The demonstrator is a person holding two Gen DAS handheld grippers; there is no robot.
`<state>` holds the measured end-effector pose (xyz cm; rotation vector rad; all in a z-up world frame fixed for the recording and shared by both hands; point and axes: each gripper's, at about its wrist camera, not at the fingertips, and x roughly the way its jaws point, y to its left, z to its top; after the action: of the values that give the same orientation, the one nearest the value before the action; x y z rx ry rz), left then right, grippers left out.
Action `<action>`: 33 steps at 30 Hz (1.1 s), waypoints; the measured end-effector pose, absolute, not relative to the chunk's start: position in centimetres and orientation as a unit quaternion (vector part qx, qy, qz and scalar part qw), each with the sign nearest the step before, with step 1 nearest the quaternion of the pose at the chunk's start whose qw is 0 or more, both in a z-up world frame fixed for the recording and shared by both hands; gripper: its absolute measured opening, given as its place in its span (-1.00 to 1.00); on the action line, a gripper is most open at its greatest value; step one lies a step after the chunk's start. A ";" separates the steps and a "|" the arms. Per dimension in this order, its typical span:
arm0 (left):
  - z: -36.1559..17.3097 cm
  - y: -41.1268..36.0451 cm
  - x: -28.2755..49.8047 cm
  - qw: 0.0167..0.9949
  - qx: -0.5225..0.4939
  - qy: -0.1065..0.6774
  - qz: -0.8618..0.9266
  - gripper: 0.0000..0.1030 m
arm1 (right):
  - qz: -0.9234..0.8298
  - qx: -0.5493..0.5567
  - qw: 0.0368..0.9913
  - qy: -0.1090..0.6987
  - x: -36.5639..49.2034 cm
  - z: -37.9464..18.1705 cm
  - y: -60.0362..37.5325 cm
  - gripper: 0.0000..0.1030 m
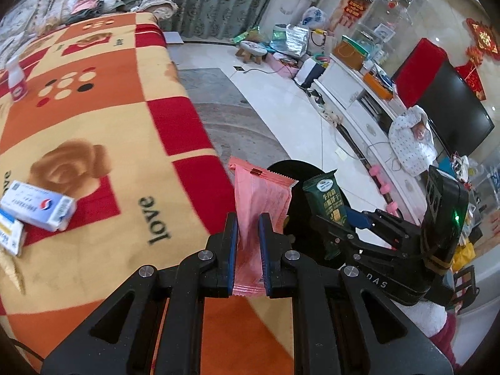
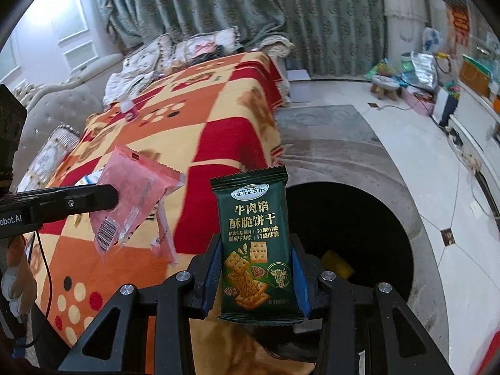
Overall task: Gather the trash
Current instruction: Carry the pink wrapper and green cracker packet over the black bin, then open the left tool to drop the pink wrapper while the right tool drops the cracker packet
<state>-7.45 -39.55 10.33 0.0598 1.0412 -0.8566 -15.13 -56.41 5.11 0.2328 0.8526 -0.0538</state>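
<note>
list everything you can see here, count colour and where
pink wrapper: 1, pink, between the left gripper's pads
biscuit pack: 1, dark green, between the right gripper's pads
bin: 1, black, on the floor beside the blanket's edge, something yellow inside
blanket: 1, orange, red and cream checks, spread over the surface at left
boxes: 2, white and blue, on the blanket, near left
bottle: 1, white with pink label, upright on the blanket, far left
stool: 1, small, on the floor far back
tv: 1, black, right wall
left gripper: 1, black, blue pads
right gripper: 1, black, blue pads
</note>
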 end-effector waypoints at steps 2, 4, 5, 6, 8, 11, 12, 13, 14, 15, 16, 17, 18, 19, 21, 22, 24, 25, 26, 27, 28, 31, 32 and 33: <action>10.1 -40.5 -7.4 0.776 0.026 0.485 -0.402 -0.79 | -0.032 0.118 0.902 0.415 -15.3 4.8 -57.2 -0.25; 9.7 -41.4 -7.5 0.772 0.024 0.488 -0.406 -0.79 | -0.040 0.122 0.900 0.417 -15.4 4.5 -58.0 -0.25; 9.6 -41.6 -7.4 0.771 0.024 0.489 -0.407 -0.79 | -0.045 0.125 0.898 0.419 -15.5 4.3 -58.4 -0.25; 9.4 -41.9 -7.5 0.769 0.023 0.490 -0.409 -0.79 | -0.050 0.129 0.897 0.421 -15.6 4.2 -58.7 -0.25; 9.2 -42.6 -7.5 0.766 0.021 0.493 -0.412 -0.79 | -0.056 0.136 0.894 0.423 -15.8 3.9 -59.2 -0.25; 8.7 -43.6 -7.5 0.762 0.019 0.498 -0.413 -0.79 | -0.065 0.146 0.890 0.426 -15.9 3.4 -60.0 -0.25; 8.5 -43.9 -7.5 0.761 0.020 0.499 -0.414 -0.79 | -0.067 0.148 0.890 0.427 -15.9 3.2 -60.3 -0.25; 8.4 -44.0 -7.5 0.761 0.020 0.499 -0.414 -0.79 | -0.069 0.151 0.888 0.428 -16.0 3.0 -60.5 -0.25; 8.2 -44.3 -7.5 0.760 0.021 0.500 -0.415 -0.79 | -0.070 0.154 0.887 0.429 -16.0 2.9 -60.7 -0.25; 8.1 -44.4 -7.5 0.760 0.022 0.500 -0.414 -0.79 | -0.070 0.156 0.886 0.430 -16.0 2.7 -60.9 -0.25; 7.9 -44.6 -7.5 0.760 0.023 0.502 -0.414 -0.79 | -0.071 0.157 0.886 0.431 -16.0 2.6 -61.0 -0.25; 7.8 -44.7 -7.6 0.759 0.023 0.502 -0.413 -0.79 | -0.071 0.157 0.885 0.432 -16.0 2.6 -61.0 -0.24; 7.7 -44.8 -7.6 0.760 0.023 0.502 -0.412 -0.79 | -0.071 0.158 0.885 0.432 -16.0 2.5 -61.1 -0.25; 7.6 -44.9 -7.5 0.760 0.023 0.504 -0.411 -0.79 | -0.072 0.158 0.885 0.433 -16.0 2.4 -61.1 -0.25; 7.3 -45.0 -7.5 0.759 0.023 0.505 -0.409 -0.79 | -0.072 0.158 0.884 0.434 -15.9 2.3 -61.2 -0.24; 7.3 -45.0 -7.5 0.759 0.024 0.505 -0.409 -0.79 | -0.073 0.159 0.883 0.435 -15.9 2.2 -61.2 -0.25; 7.1 -45.2 -7.5 0.760 0.025 0.505 -0.408 -0.79 | -0.073 0.160 0.882 0.437 -15.8 2.0 -61.4 -0.25; 7.1 -45.2 -7.5 0.760 0.025 0.505 -0.408 -0.79 | -0.073 0.159 0.882 0.438 -15.8 2.0 -61.4 -0.25; 7.1 -45.2 -7.5 0.760 0.025 0.505 -0.408 -0.79 | -0.073 0.159 0.881 0.439 -15.8 1.9 -61.4 -0.25; 7.1 -45.2 -7.5 0.760 0.025 0.505 -0.408 -0.79 | -0.074 0.159 0.881 0.440 -15.8 1.9 -61.4 -0.24; 7.1 -45.2 -7.5 0.760 0.024 0.505 -0.408 -0.79 | -0.075 0.159 0.881 0.440 -15.7 1.9 -61.5 -0.24; 7.1 -45.2 -7.5 0.760 0.024 0.505 -0.408 -0.79 | -0.077 0.161 0.880 0.441 -15.7 1.8 -61.5 -0.25; 7.1 -45.2 -7.5 0.760 0.024 0.505 -0.409 -0.79 | -0.078 0.161 0.879 0.442 -15.7 1.7 -61.6 -0.25; 7.0 -45.3 -7.5 0.760 0.023 0.505 -0.410 -0.79 | -0.078 0.162 0.879 0.442 -15.7 1.7 -61.6 -0.25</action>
<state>-7.49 -45.32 6.96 0.0509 1.0988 -0.8923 -15.70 -61.64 1.66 0.3379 0.9226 -0.1630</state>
